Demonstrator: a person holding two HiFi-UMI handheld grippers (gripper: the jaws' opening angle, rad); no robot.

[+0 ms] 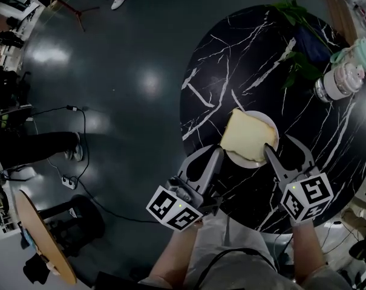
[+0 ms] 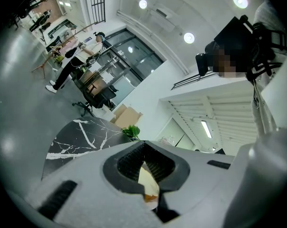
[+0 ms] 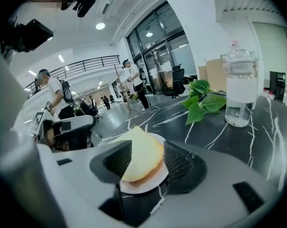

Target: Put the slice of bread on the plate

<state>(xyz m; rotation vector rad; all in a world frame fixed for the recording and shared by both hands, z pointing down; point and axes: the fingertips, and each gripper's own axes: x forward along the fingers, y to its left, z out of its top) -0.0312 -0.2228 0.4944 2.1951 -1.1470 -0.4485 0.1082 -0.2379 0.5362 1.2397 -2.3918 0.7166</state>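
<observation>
A pale slice of bread point(image 1: 249, 136) lies flat on a small white plate point(image 1: 239, 160) on the round black marble table point(image 1: 243, 59). My right gripper point(image 1: 287, 150) stands open at the plate's near right edge. In the right gripper view the bread point(image 3: 141, 151) and plate point(image 3: 138, 186) sit between the ribbed pads point(image 3: 179, 163), which do not press on them. My left gripper point(image 1: 216, 154) is at the plate's near left edge, its jaws closed together on nothing. The left gripper point(image 2: 144, 146) view shows a sliver of the bread point(image 2: 148, 182) through the gap behind its tips.
A clear bottle point(image 1: 340, 80) and a green leafy sprig point(image 1: 300, 65) stand on the table's far right, beyond the plate. The table's near edge runs just under both grippers. On the dark floor to the left lie a cable and power strip point(image 1: 68, 180).
</observation>
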